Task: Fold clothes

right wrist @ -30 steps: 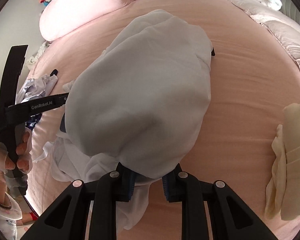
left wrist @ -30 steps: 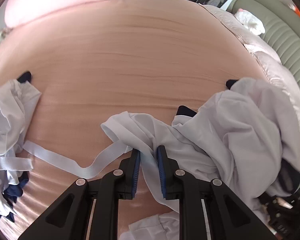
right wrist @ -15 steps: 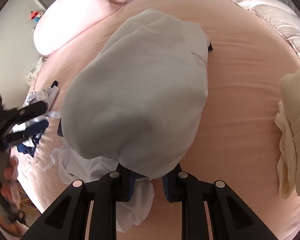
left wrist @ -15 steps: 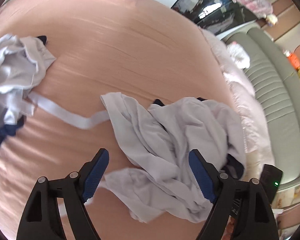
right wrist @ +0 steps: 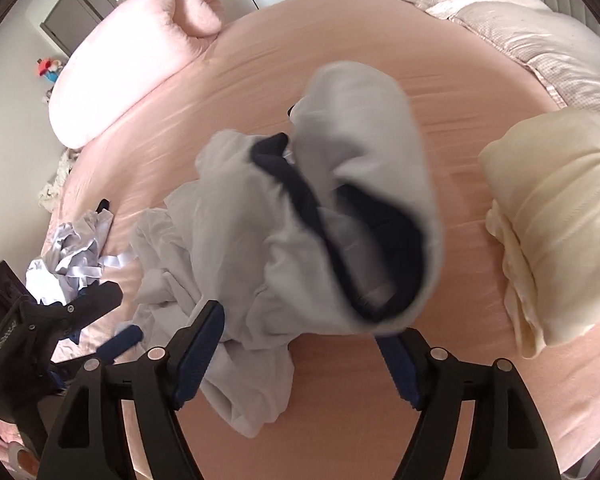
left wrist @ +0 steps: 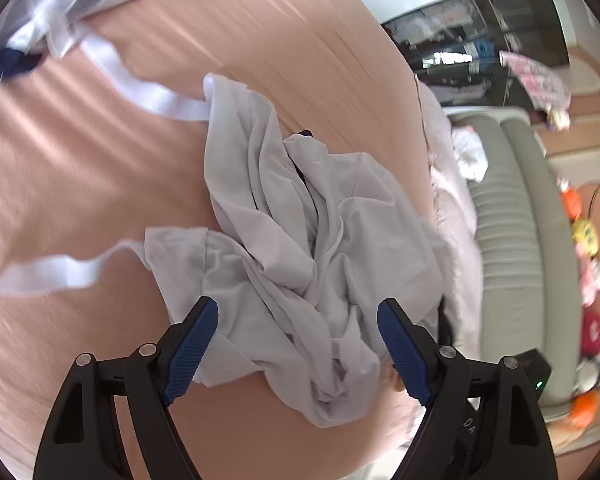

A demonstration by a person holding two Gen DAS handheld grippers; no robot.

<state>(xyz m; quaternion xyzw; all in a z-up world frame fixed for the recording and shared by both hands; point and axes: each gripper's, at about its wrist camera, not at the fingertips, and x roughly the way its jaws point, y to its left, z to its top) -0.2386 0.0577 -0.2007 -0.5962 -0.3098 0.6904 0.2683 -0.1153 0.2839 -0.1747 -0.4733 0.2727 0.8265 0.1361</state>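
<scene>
Over the bed sheet [right wrist: 480,208], the blurred white garment [right wrist: 364,128] hides its own lower folds.

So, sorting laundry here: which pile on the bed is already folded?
The cream bundle at the right edge, stacked in neat layers; the white garments lie crumpled.

Both grippers' fingers [left wrist: 192,350] [right wrist: 198,354] spread wide, empty

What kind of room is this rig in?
Most likely a bedroom: clothes lie on a bed with a pink sheet, a pink pillow sits at its far end, and a quilted duvet is bunched along one side.
</scene>
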